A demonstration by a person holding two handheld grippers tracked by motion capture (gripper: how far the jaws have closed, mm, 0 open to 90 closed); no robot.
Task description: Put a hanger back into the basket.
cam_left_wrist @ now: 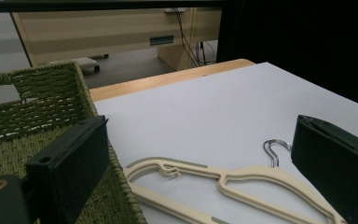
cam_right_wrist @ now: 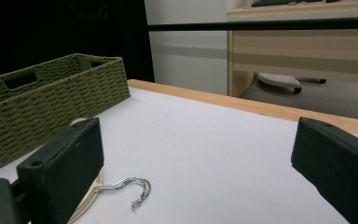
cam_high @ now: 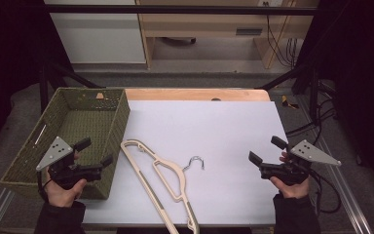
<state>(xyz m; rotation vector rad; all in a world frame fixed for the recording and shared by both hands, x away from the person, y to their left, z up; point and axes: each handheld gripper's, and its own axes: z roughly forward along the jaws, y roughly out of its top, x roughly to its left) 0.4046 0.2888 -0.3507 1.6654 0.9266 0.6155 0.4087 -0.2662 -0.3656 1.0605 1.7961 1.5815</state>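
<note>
A cream plastic hanger (cam_high: 160,183) with a metal hook (cam_high: 195,162) lies flat on the white table top (cam_high: 209,126), near its front. My left gripper (cam_high: 96,152) hovers over the near right corner of a green woven basket (cam_high: 70,131), jaws open and empty, aimed toward the hanger (cam_left_wrist: 242,179). My right gripper (cam_high: 267,150) hangs at the table's right side, jaws open and empty, facing left toward the hook (cam_right_wrist: 130,186). Both grippers are apart from the hanger.
The basket (cam_right_wrist: 42,98) stands empty at the table's left edge. A wooden strip (cam_high: 195,94) runs along the table's far edge. Beyond it stand a light wood desk (cam_high: 209,24) and cables (cam_high: 285,46) on the floor. Metal frame rails flank the table.
</note>
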